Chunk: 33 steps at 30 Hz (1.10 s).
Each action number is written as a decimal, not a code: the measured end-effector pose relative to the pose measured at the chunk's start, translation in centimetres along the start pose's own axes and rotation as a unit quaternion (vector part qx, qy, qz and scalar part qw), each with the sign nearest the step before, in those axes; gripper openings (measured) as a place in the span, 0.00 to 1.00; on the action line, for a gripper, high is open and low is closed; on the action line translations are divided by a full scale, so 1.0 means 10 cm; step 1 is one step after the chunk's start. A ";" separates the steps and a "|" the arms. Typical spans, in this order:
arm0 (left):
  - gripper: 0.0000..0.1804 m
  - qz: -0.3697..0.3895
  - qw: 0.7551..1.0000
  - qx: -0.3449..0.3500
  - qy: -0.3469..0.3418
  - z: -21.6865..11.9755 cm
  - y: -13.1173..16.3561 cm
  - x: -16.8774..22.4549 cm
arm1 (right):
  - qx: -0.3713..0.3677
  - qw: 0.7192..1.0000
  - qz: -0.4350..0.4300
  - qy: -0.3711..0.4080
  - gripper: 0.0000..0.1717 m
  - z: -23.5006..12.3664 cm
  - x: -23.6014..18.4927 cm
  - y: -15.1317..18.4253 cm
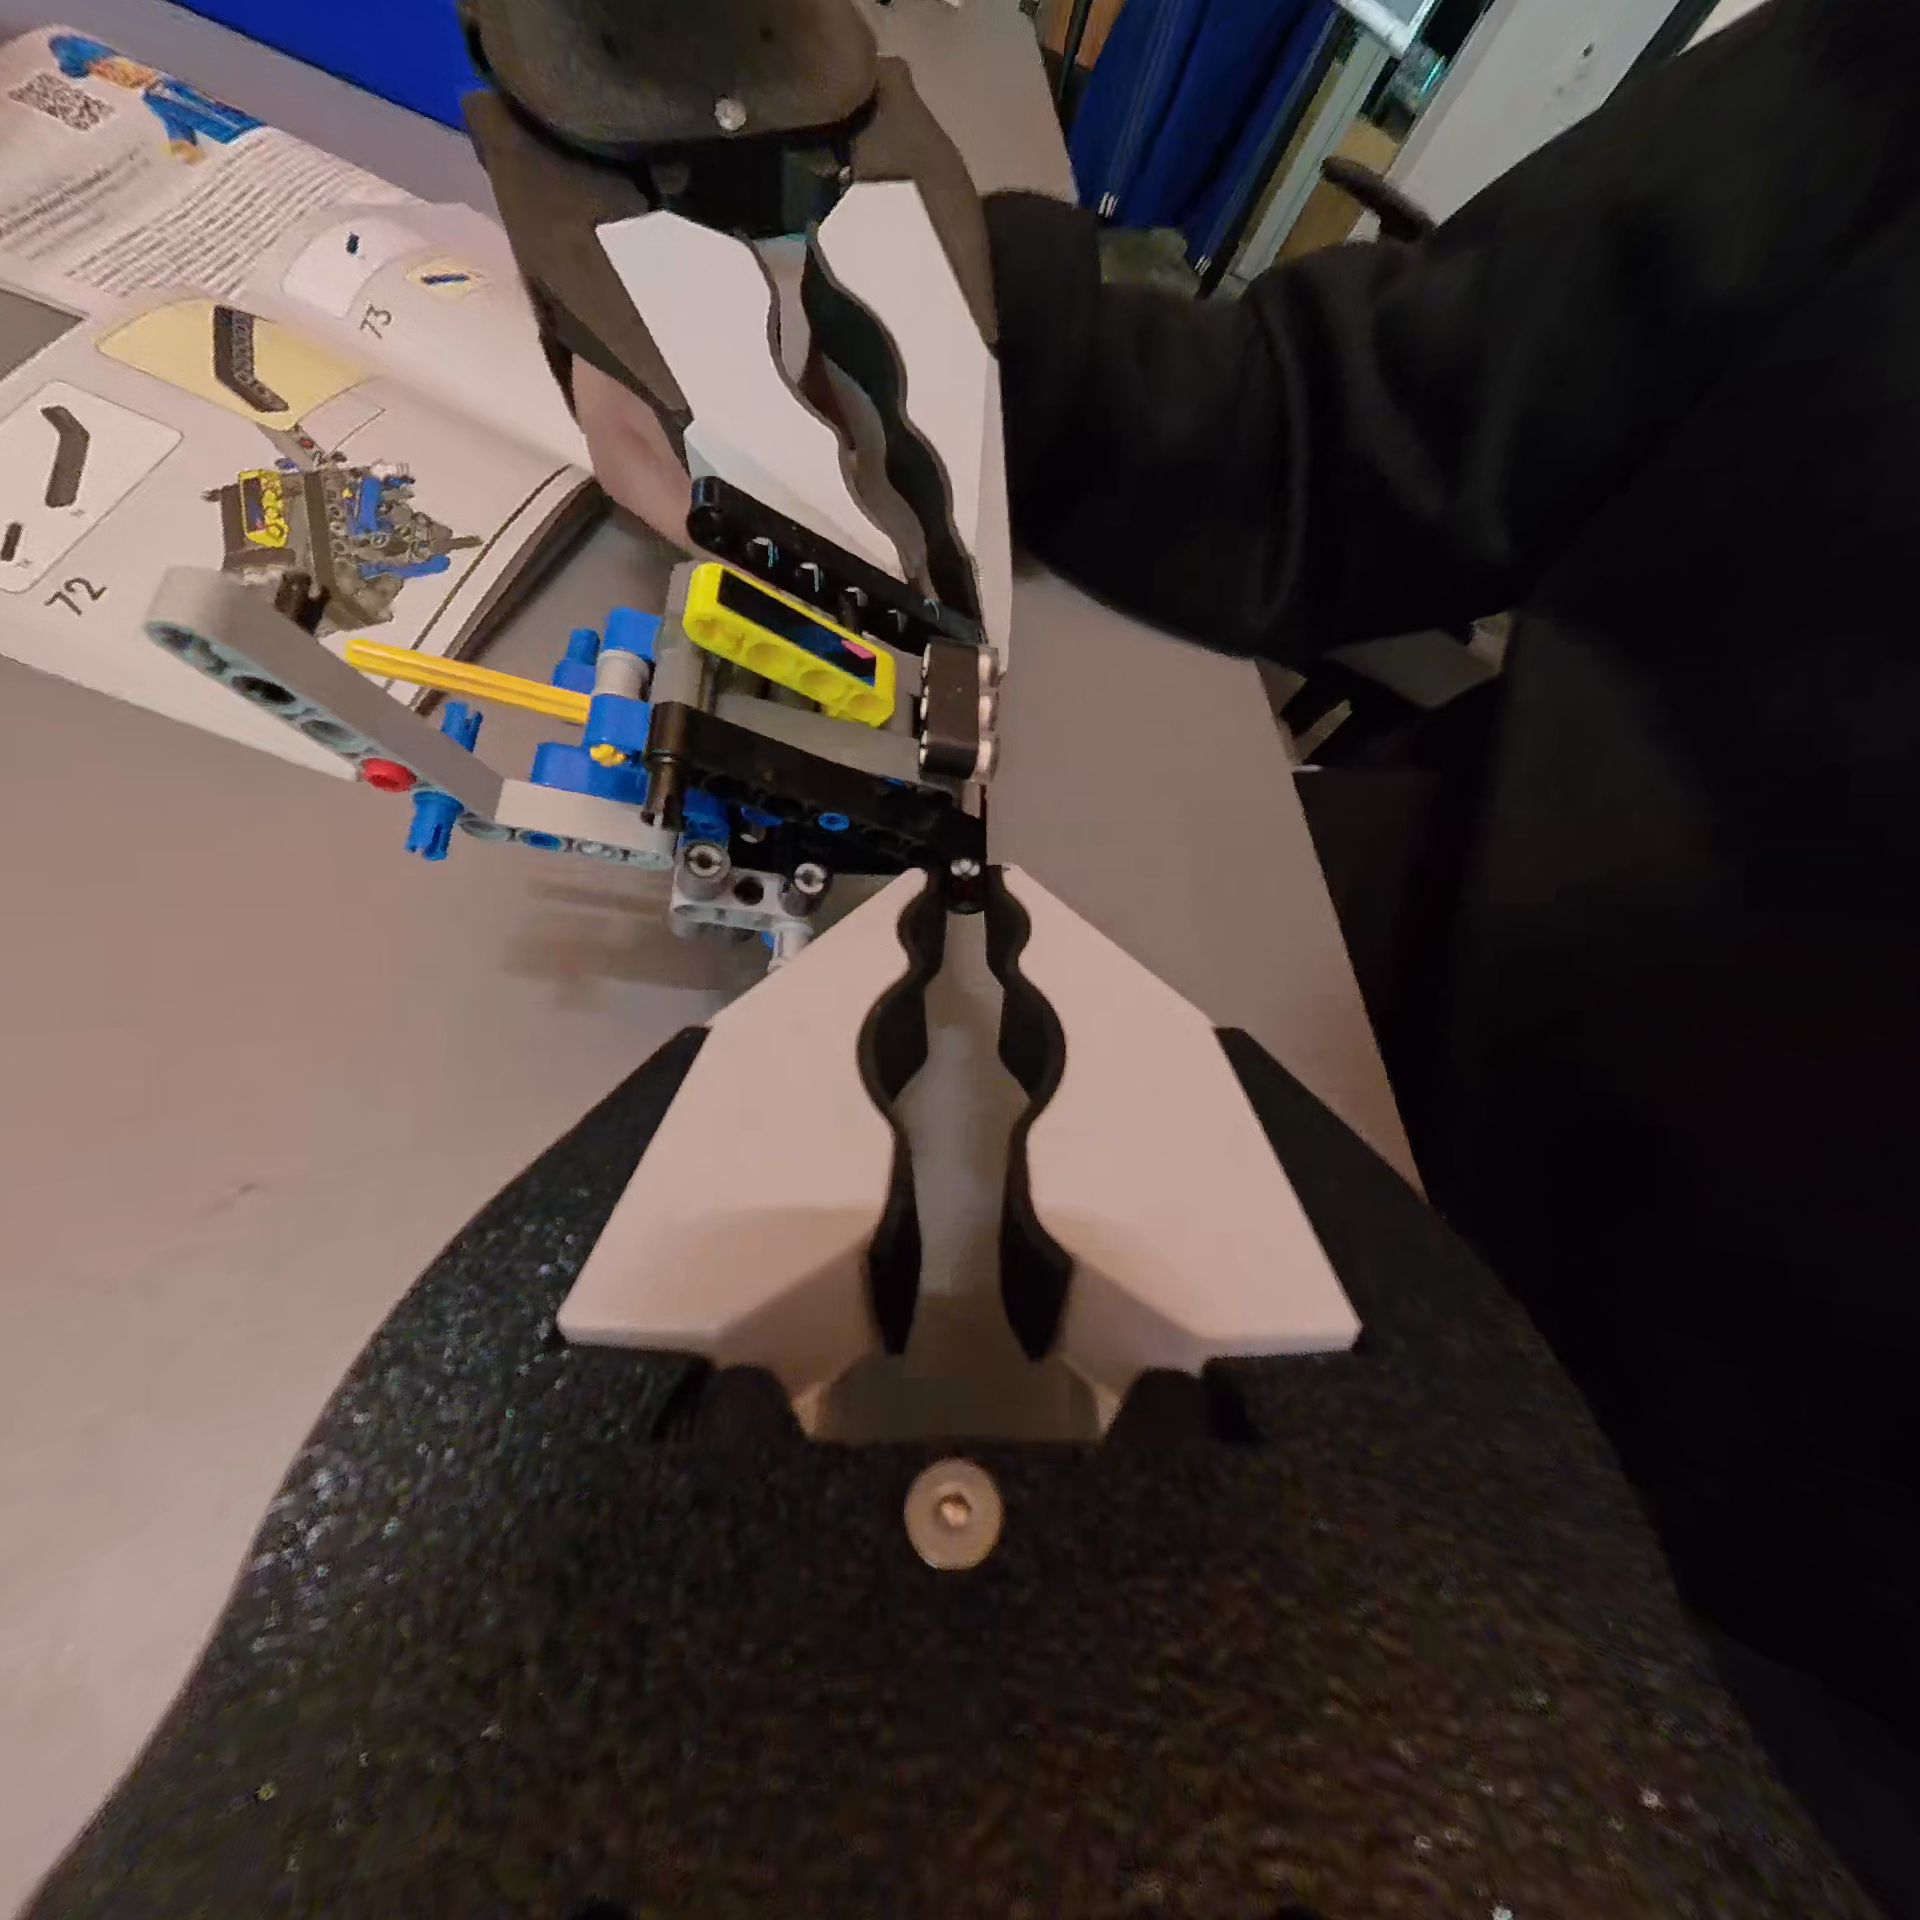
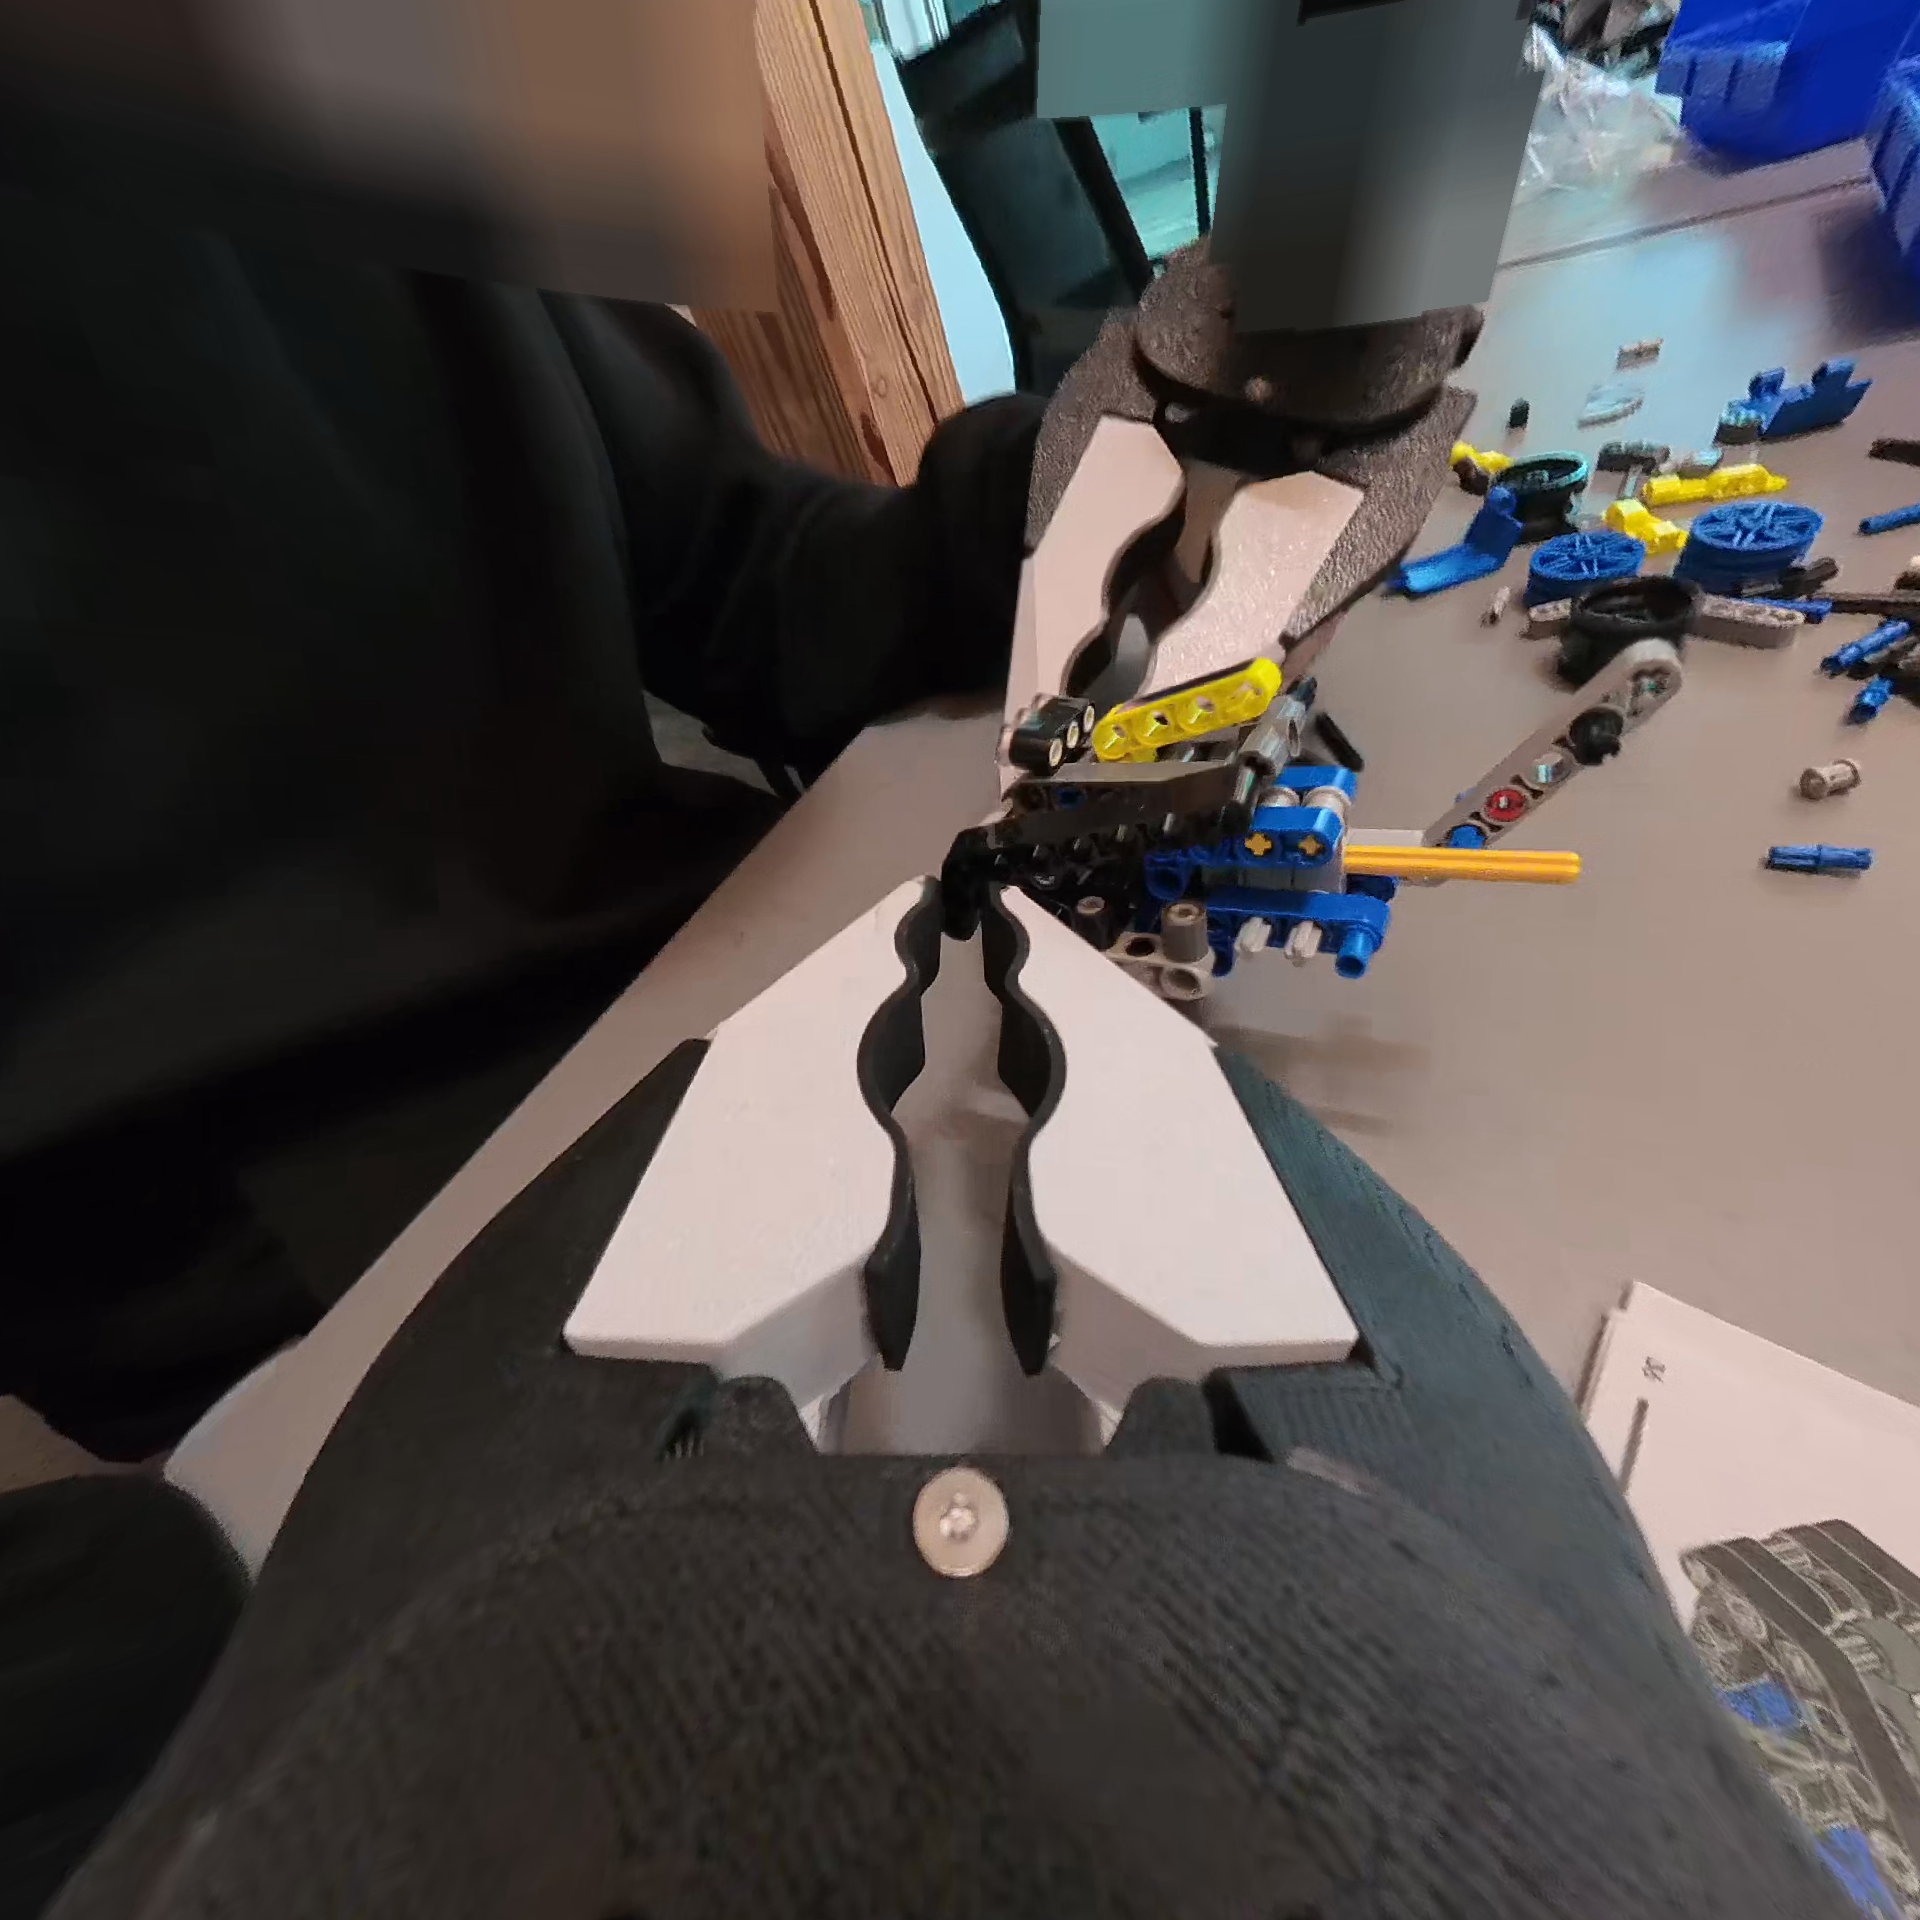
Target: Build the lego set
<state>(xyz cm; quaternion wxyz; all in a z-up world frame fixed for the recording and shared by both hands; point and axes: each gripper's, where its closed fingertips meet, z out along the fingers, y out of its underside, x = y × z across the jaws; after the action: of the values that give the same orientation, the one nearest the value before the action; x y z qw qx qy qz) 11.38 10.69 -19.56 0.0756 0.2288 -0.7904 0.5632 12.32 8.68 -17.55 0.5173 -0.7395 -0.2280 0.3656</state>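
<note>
A small model of black, blue, grey and yellow building beams is held just above the grey table; it also shows in the right wrist view. My left gripper is shut on a black pin end at the model's near corner. Its white fingers come down onto the model from above in the right wrist view. My right gripper is shut on the end of a black beam with holes. In the left wrist view that beam lies along the model's far side, behind a yellow beam.
A long grey beam and a yellow axle stick out of the model. An open instruction booklet lies beyond it. Loose blue, yellow and black parts are scattered on the table. A black sleeve is at the table's edge. My two grippers' fingertips are within a few centimetres of each other.
</note>
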 end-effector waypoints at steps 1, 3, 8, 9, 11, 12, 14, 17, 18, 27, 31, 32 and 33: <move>0.02 -0.002 1.000 0.008 0.006 -0.01 -0.03 0.02 | 0.011 1.000 -0.002 -0.005 0.03 -0.01 -0.02 -0.03; 0.02 0.000 1.000 0.014 0.012 -0.01 -0.05 0.04 | 0.019 1.000 -0.009 -0.012 0.03 -0.01 -0.05 -0.06; 0.02 0.001 1.000 0.022 0.014 -0.03 -0.09 0.06 | 0.033 0.999 -0.016 -0.016 0.03 -0.03 -0.07 -0.09; 0.02 0.002 1.000 0.021 0.013 -0.03 -0.09 0.07 | 0.033 0.999 -0.017 -0.018 0.03 -0.03 -0.07 -0.09; 0.02 0.002 1.000 0.022 0.009 -0.04 -0.10 0.06 | 0.036 0.999 -0.018 -0.019 0.03 -0.03 -0.08 -0.10; 0.02 0.001 1.000 0.022 0.006 -0.05 -0.10 0.05 | 0.037 0.999 -0.018 -0.020 0.03 -0.04 -0.08 -0.10; 0.02 0.001 1.000 0.020 -0.001 -0.07 -0.09 0.03 | 0.037 0.999 -0.018 -0.019 0.03 -0.04 -0.08 -0.10; 0.02 -0.001 1.000 0.021 0.000 -0.08 -0.10 0.04 | 0.032 0.999 -0.022 -0.015 0.03 -0.02 -0.07 -0.09; 0.02 -0.001 1.000 0.019 0.000 -0.07 -0.10 0.04 | 0.030 0.999 -0.024 -0.013 0.03 -0.02 -0.07 -0.08; 0.02 0.000 0.999 -0.002 -0.034 -0.11 -0.04 -0.06 | 0.017 0.999 -0.029 0.025 0.03 0.02 0.04 -0.06; 0.02 -0.002 0.999 0.003 -0.041 -0.16 -0.04 -0.08 | 0.027 0.999 0.003 0.043 0.03 -0.01 0.13 -0.08; 0.02 -0.003 0.999 0.004 -0.040 -0.16 -0.04 -0.08 | 0.022 0.999 0.014 0.046 0.03 0.00 0.15 -0.06; 0.02 -0.004 0.999 0.003 -0.038 -0.15 -0.04 -0.08 | 0.017 0.999 0.018 0.047 0.03 0.01 0.15 -0.05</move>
<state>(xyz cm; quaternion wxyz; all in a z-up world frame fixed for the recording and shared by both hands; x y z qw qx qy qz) 12.02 12.21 -18.96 0.0469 0.2533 -0.7903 0.5559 13.22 10.02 -17.58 0.5336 -0.7505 -0.1843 0.3435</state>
